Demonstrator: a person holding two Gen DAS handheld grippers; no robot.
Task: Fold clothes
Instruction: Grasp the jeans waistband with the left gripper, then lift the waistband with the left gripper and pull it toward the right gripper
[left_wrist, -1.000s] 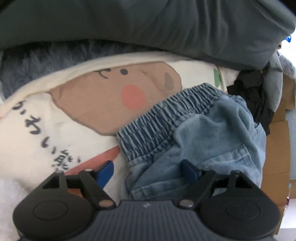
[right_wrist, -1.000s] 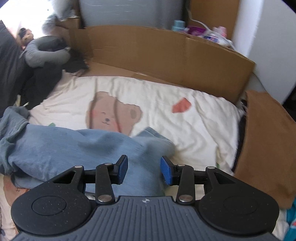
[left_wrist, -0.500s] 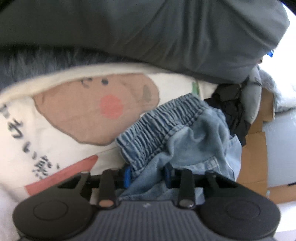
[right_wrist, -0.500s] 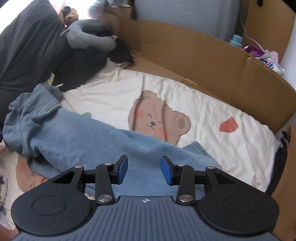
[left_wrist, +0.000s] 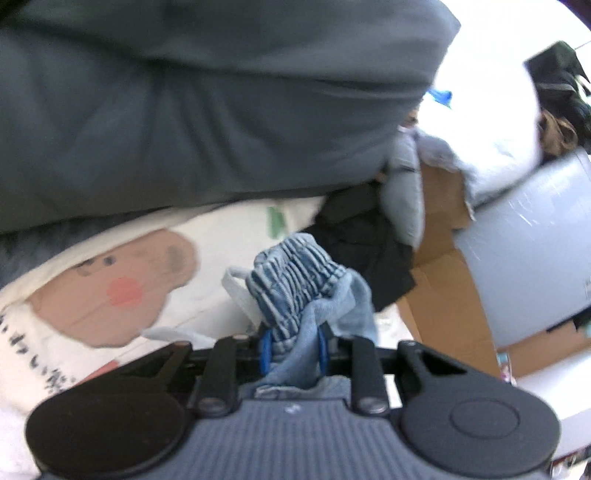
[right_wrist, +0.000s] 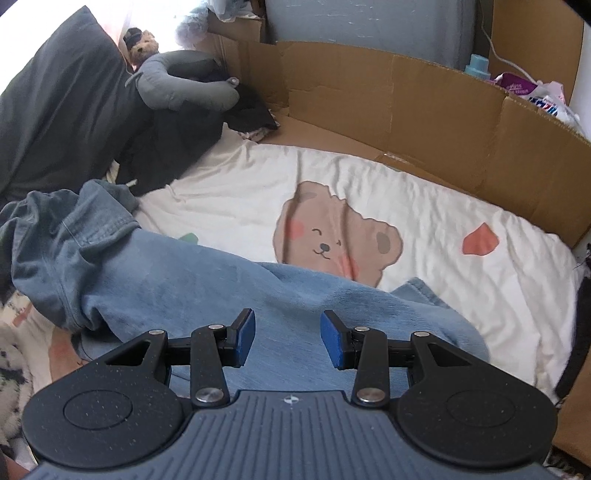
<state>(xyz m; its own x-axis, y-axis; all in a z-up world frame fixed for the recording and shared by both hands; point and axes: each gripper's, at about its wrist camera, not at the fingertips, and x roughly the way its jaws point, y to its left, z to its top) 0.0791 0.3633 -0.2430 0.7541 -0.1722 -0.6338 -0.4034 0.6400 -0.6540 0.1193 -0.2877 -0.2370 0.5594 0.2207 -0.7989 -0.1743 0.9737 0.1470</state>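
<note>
Left claw (left_wrist: 291, 350): pads pinched on denim just below the gathered elastic waistband of the jeans (left_wrist: 295, 280), cloth bunched and lifted off the bear-print blanket (left_wrist: 207, 295). White drawstring dangles loose beside the grip.

Right claw (right_wrist: 288, 334): pads spread, holding nothing, poised low over a jeans leg (right_wrist: 207, 291) lying across the blanket.

Jeans rumpled, waist end heaped toward the dark pillow (right_wrist: 55, 110); cardboard wall (right_wrist: 424, 110) behind.

Judgement: spreading the garment for a fold. Doing it well means the right claw pinching both layers at a hem or edge, then both claws tensioning evenly, keeping the drawstring clear.
</note>
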